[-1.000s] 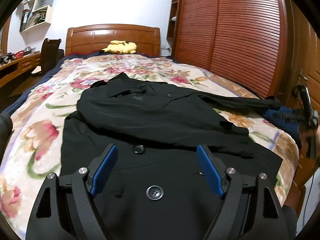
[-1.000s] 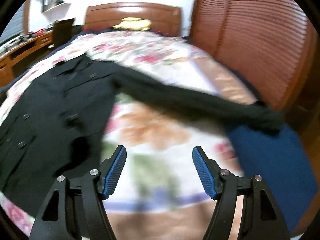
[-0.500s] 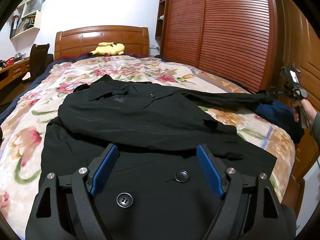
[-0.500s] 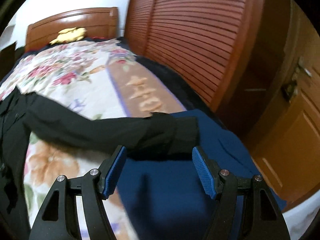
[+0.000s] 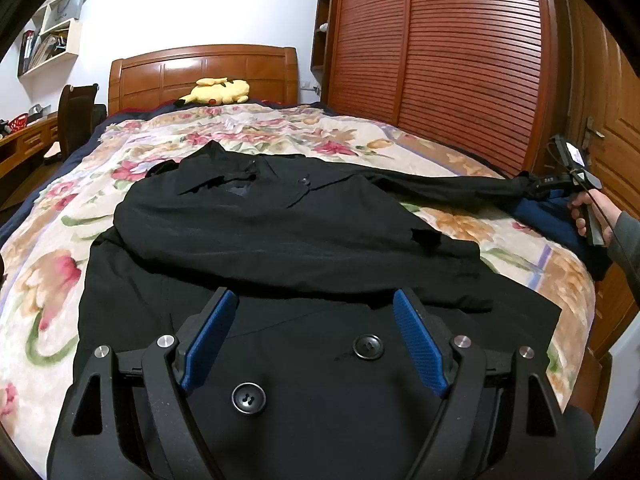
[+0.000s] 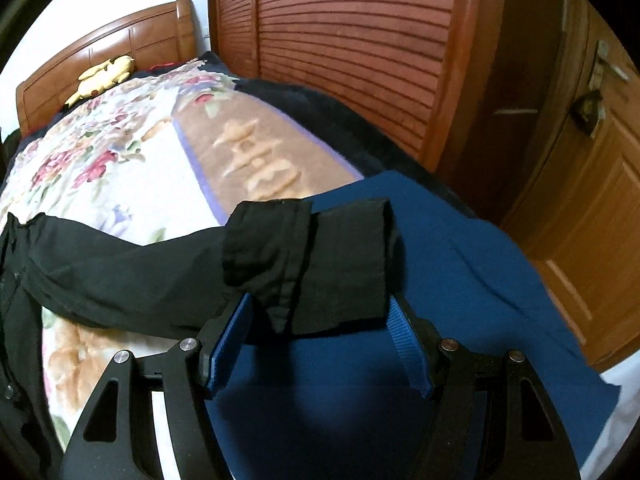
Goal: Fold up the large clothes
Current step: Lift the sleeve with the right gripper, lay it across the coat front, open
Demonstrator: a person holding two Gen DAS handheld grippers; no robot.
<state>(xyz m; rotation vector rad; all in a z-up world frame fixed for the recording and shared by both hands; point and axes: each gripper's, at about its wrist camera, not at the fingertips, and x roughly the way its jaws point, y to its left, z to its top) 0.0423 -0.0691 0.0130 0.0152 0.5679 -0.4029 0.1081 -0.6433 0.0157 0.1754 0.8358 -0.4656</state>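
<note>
Left wrist view. The black coat (image 5: pixel 280 240) lies spread on the floral bedspread (image 5: pixel 52 248), collar toward the far headboard (image 5: pixel 204 68), hem at the near edge. One sleeve is folded across the body of the coat; the other sleeve (image 5: pixel 440 184) stretches out to the right, well clear of the body. The left gripper (image 5: pixel 316 340) hangs over the near part of the coat with its jaws wide apart and nothing between the blue pads (image 5: pixel 208 336). Two buttons (image 5: pixel 248 398) show on the cloth between and just below the fingers. At the far right the right gripper (image 5: pixel 536 184) meets the sleeve end, held by a hand (image 5: pixel 588 212); from here its jaw state cannot be told. A yellow plush toy (image 5: pixel 218 90) lies against the headboard. A slatted wardrobe (image 5: pixel 440 60) stands along the right side of the bed.

Right wrist view. The right gripper (image 6: pixel 320 312) has its jaws wide, one on each side of the sleeve cuff (image 6: pixel 316 264). The cuff sits between the blue pads (image 6: pixel 230 336), its lower edge overlapping their tips; whether the pads touch the cloth cannot be told. The cuff rests on a blue cloth (image 6: pixel 460 280) at the right edge of the bed. The sleeve runs left to the coat body. A wooden door (image 6: pixel 580 200) stands at the far right.
</note>
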